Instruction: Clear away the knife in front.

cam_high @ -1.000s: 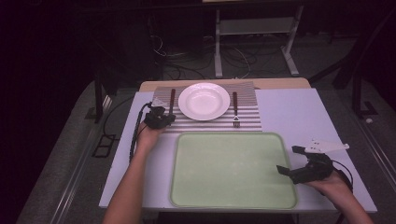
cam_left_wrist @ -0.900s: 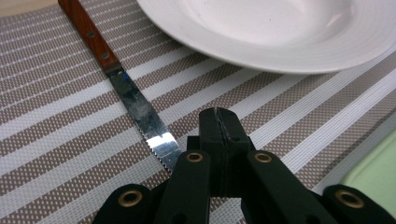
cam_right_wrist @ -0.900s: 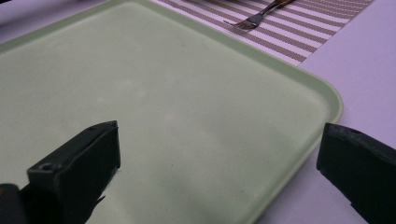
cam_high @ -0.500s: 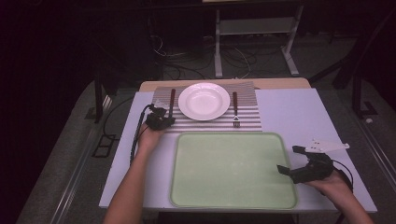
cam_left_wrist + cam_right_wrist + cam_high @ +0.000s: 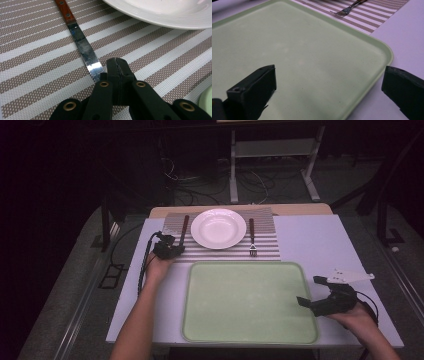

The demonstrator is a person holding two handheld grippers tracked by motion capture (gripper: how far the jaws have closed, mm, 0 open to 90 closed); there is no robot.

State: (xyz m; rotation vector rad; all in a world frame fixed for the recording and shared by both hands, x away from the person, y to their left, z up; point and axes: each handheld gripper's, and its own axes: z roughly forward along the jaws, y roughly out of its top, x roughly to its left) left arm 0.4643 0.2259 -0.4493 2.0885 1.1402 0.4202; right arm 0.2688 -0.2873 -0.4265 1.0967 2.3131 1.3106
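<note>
We rest our closed, empty left gripper [image 5: 117, 65] beside the knife [image 5: 82, 46] tip; knife still ungrasped, tray [image 5: 250, 300] bare, right gripper [image 5: 311, 292] wide open.

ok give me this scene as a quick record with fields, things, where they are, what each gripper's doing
surface: table with striped placemat
plate: white plate, middle of the placemat, nothing on it
knife: knife left of the plate, wooden handle away from the person
fork: fork right of the plate
tray: green tray in front of the placemat, nothing on it
left gripper: left gripper shut, tips on the placemat beside the knife's blade tip, holding nothing
right gripper: right gripper open, jaws astride the tray's right edge, not gripping
</note>
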